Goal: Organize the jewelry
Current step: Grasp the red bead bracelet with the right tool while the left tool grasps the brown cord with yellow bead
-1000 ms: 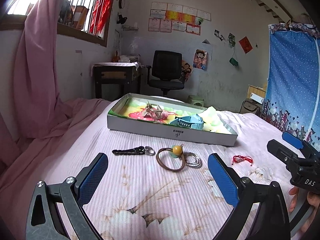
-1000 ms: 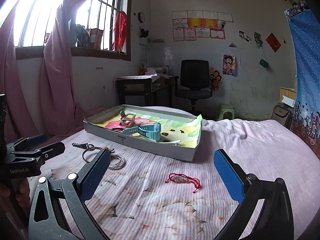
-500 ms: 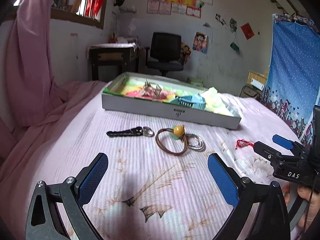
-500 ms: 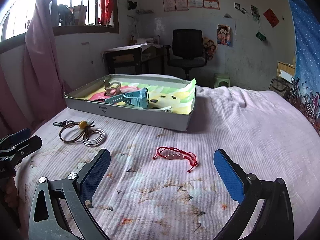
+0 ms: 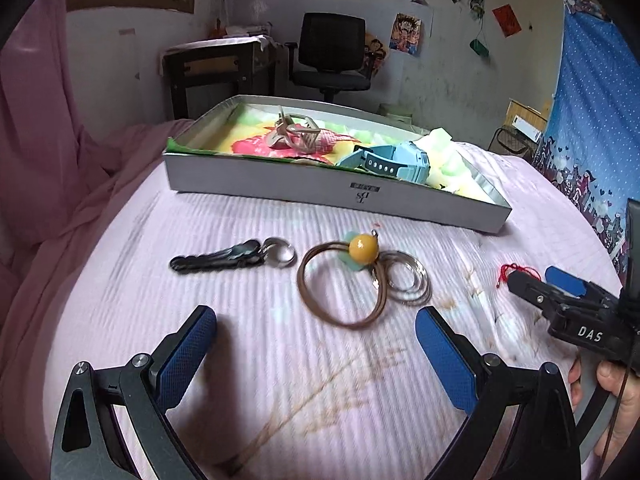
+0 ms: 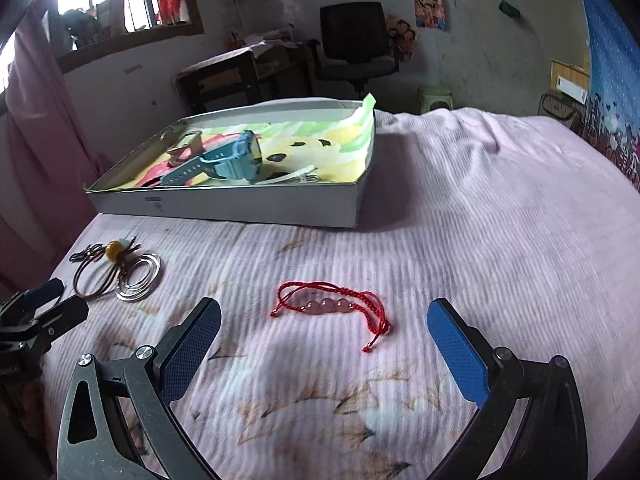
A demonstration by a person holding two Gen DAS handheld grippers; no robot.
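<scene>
- Your left gripper (image 5: 316, 336): spread wide, now lower and closer to the cord necklace (image 5: 344, 280).
- Your right gripper (image 6: 324, 332): spread, now nearer, framing the red bracelet (image 6: 328, 304).
- Box (image 6: 240, 210): holds two watches; both pickups look imminent.

I look across a bed covered in a pale pink ribbed sheet (image 6: 480, 200) toward a scuffed whitish wall (image 5: 448, 68) pinned with posters and papers. A black office chair (image 5: 332, 56) stands beside a dark wooden desk (image 5: 216, 68). Daylight comes through a barred window (image 6: 120, 4) on the left, with a pink curtain (image 5: 36, 120). A blue patterned curtain (image 5: 596, 120) hangs on the right.
</scene>
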